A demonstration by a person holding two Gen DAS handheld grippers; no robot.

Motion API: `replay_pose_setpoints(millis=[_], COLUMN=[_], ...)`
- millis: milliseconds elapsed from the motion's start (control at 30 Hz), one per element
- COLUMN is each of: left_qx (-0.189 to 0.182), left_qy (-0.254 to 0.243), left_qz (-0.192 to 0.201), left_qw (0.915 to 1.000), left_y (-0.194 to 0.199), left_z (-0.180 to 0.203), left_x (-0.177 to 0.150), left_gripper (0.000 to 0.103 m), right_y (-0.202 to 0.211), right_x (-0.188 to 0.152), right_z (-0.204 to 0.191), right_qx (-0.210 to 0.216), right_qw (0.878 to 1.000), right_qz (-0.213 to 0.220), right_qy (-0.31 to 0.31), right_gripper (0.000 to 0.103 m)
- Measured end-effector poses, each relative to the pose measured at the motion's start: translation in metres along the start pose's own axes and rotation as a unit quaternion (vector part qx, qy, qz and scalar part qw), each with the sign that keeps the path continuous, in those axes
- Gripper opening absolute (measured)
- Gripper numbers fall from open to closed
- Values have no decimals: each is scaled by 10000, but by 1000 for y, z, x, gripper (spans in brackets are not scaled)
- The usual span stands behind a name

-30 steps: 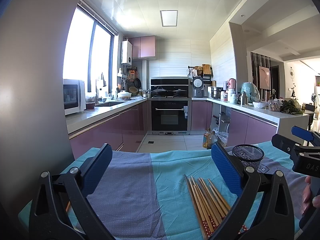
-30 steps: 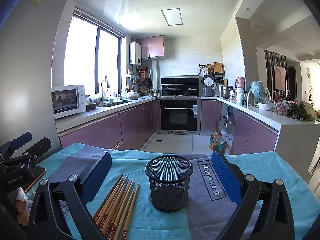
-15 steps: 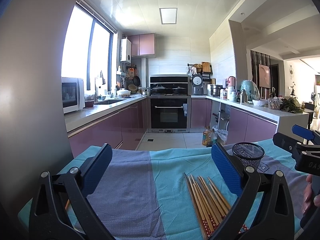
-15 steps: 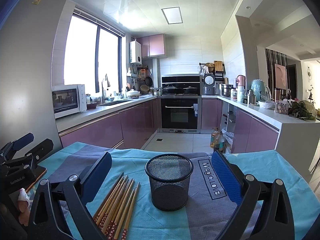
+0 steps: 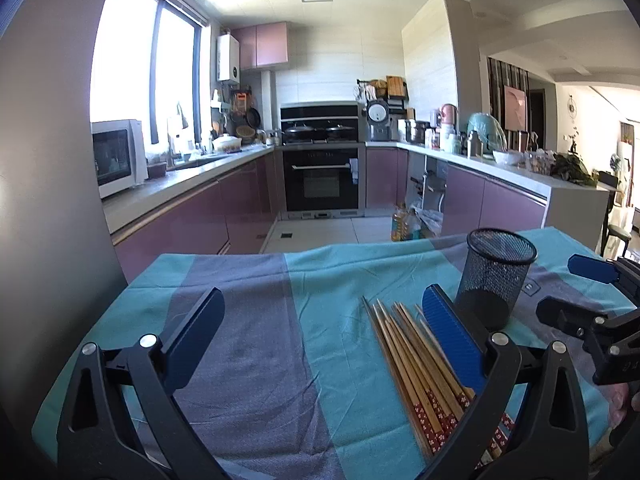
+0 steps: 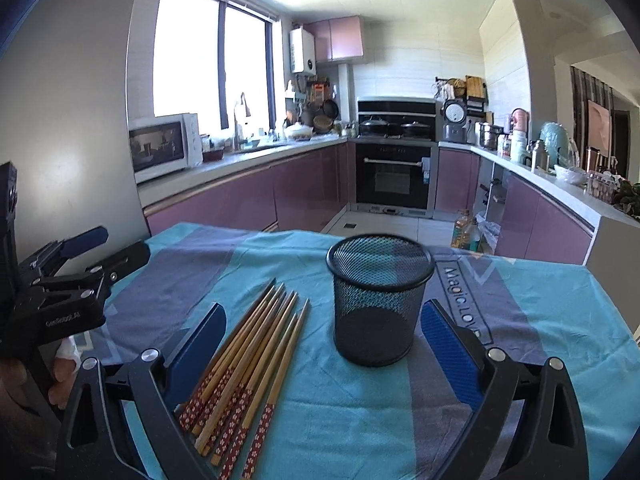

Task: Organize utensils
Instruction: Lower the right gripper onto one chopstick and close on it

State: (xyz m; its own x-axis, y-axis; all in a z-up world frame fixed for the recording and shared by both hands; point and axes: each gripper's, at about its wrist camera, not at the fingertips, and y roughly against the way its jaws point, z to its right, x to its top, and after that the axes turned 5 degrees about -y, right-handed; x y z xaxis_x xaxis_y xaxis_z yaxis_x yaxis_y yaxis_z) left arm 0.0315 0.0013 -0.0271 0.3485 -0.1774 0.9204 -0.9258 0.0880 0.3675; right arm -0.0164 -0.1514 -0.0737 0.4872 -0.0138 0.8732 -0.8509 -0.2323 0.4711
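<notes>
Blue-padded fingers frame both of our views, and we keep both pairs spread wide with nothing pinched. On our right gripper (image 6: 322, 344) the fingers are just starting to draw together, and between them lie the chopsticks (image 6: 248, 364) and the mesh cup (image 6: 378, 300), neither touched by a pad. Our left gripper (image 5: 320, 340) hangs over the bare striped cloth (image 5: 248, 340), and its right finger (image 5: 452, 340) sits just beside the chopsticks (image 5: 416, 364). These wooden sticks, with red patterned ends toward us, lie bundled flat on the cloth-covered desk (image 6: 560, 340). Just beyond them to the right stands the black mesh cup (image 5: 494, 276), upright and empty. Each gripper shows at the edge of the other's view. Past the desk we see purple kitchen cabinets (image 6: 304, 192) and the oven (image 6: 394, 176).
</notes>
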Motion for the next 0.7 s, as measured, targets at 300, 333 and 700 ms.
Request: replay_pose_setpoints(millis=[300,333,700], left_qx=[-353,-374,-754], left_qy=[-413,-470,-869], left_qz=[-935,-1039,-1902], left_qw=[9941,9928,9750], left_y=[-48,-53,-108], left_z=[14,17,40], left_x=[-21,-23,-48], left_gripper=[93,91,73], right_y=[-46,-49,-77], right_x=[-18,-18,-22], right_z=[-4,-5,-9], right_qx=[107,119,95], right_qw=[9924,9915,9832], right_qz=[-1227,-1298,-1824], right_qy=[-1,3,24], right_gripper=[67,66,47])
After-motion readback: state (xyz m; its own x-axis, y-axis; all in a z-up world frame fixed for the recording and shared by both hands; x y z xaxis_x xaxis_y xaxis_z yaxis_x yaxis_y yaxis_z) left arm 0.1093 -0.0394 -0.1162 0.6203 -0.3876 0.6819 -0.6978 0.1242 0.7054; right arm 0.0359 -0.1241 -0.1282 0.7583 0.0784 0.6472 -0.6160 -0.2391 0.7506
